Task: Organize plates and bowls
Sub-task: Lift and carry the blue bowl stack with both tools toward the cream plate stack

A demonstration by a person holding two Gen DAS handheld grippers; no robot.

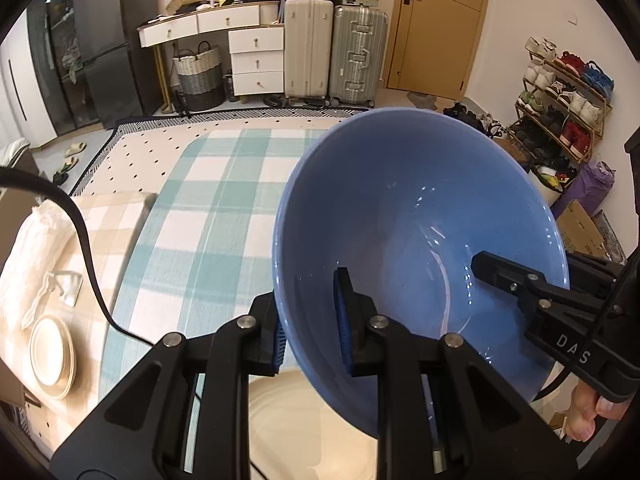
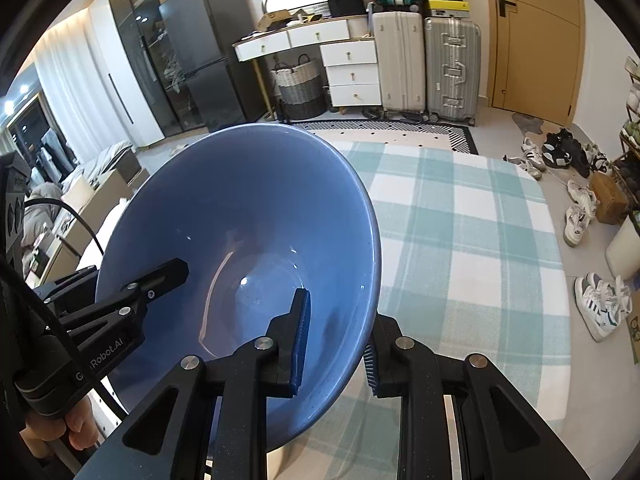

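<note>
A large blue bowl (image 1: pixel 416 240) is held up above the checked cloth by both grippers. My left gripper (image 1: pixel 310 316) is shut on its left rim, one finger inside, one outside. My right gripper (image 2: pixel 336 332) is shut on the opposite rim in the same way; it also shows in the left wrist view (image 1: pixel 504 276). The bowl also shows in the right wrist view (image 2: pixel 240 232), as does the left gripper (image 2: pixel 160 276). A cream plate (image 1: pixel 316 424) lies below the bowl. A stack of cream plates (image 1: pixel 52 356) sits on the beige checked cloth at far left.
A green-checked cloth (image 1: pixel 208 216) covers the surface ahead. A white towel (image 1: pixel 28 252) and a clear wrapper (image 1: pixel 60 284) lie at the left. Suitcases (image 1: pixel 332 52), a drawer desk (image 1: pixel 240 40), a shoe rack (image 1: pixel 560 92) and loose shoes (image 2: pixel 580 216) stand beyond.
</note>
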